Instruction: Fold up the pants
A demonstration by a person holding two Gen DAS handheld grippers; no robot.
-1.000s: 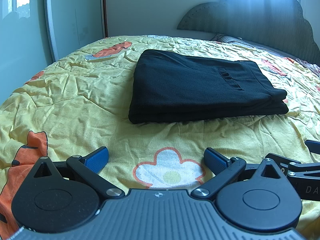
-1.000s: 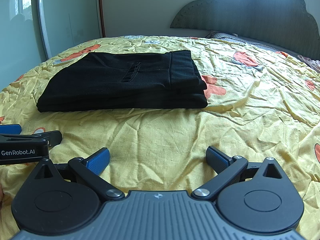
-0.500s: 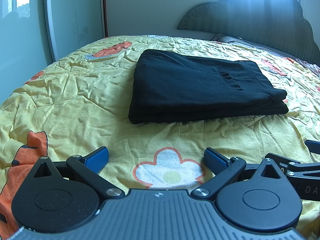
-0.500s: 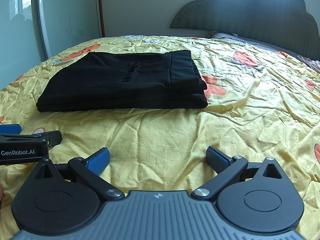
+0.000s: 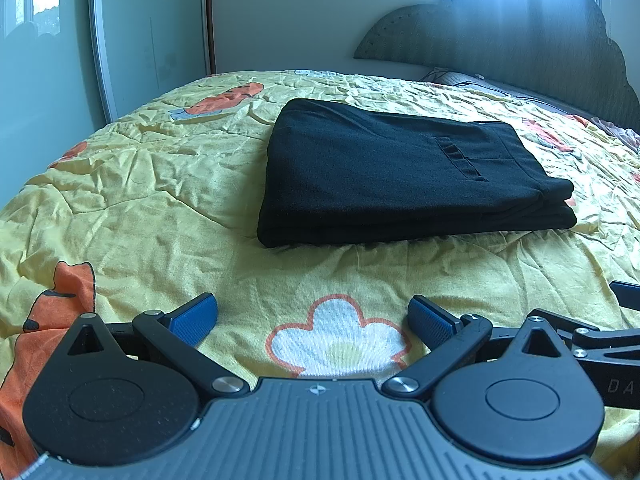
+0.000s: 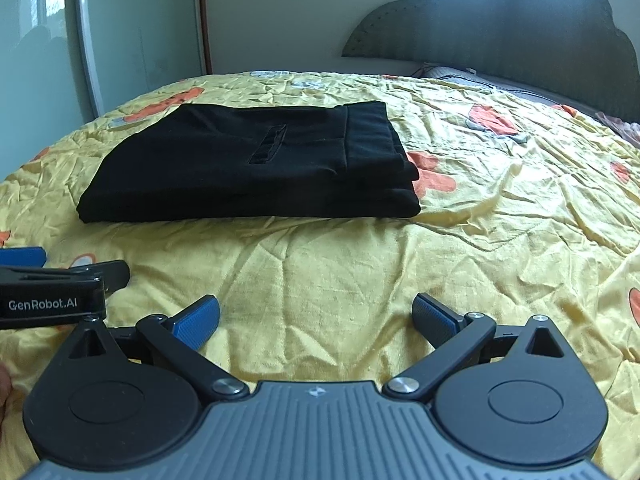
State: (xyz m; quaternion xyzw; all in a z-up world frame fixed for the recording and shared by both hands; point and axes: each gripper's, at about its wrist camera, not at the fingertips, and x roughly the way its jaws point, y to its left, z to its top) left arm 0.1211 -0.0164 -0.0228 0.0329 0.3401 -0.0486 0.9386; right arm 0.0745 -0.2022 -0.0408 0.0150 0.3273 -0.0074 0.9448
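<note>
Black, soft and floppy, the folded pants [image 5: 400, 172] lie ahead of both empty grippers' spread fingers, left gripper [image 5: 313, 314] and right gripper [image 6: 316, 314], best pinched at the thick folded edges.

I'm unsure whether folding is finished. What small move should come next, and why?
Probably none beyond drawing both claws back. The pants lie in a neat layered stack on the bedspread, while the left claw and right claw are open, empty and short of the stack.
</note>
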